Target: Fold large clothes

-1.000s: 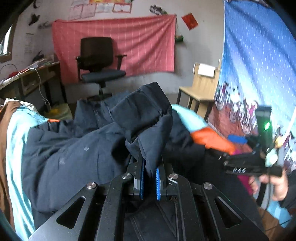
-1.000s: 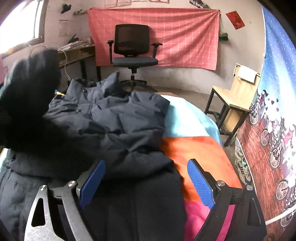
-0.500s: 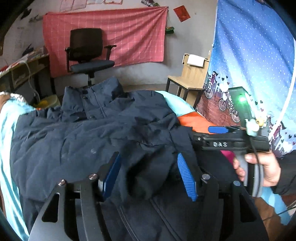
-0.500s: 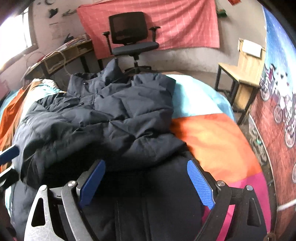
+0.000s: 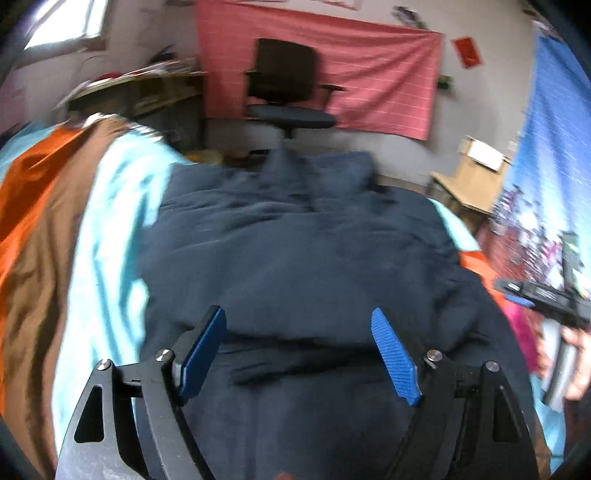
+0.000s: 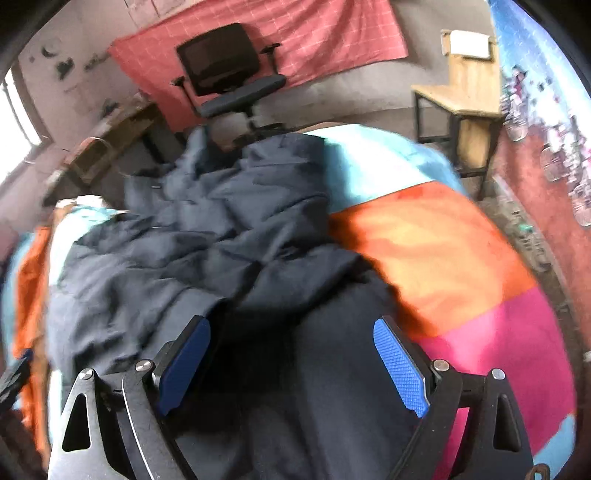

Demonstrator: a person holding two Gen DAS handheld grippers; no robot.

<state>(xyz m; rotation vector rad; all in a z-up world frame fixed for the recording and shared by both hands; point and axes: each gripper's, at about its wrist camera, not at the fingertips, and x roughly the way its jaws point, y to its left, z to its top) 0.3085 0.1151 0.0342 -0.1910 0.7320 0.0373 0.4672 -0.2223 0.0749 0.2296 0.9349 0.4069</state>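
Navy padded jacket (image 5: 306, 258) fills the centre of both views, lying on a colour-blocked bedspread (image 6: 443, 236) of turquoise, orange and pink, collar toward the office chair (image 5: 291, 88) at the top of the frame. Its quilted, puffy shell bunches into soft ridges, probably from a sleeve laid across the body. Left gripper (image 5: 301, 352) and right gripper (image 6: 291, 363) both hover spread wide, pinching nothing, likely between grasps.

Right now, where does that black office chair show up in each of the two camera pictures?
Left wrist view: the office chair stands top centre, beyond the dark jacket.
Right wrist view: the office chair sits upper left of centre, tilted.
Shared landmark: the pink cloth hangs on the wall behind it.
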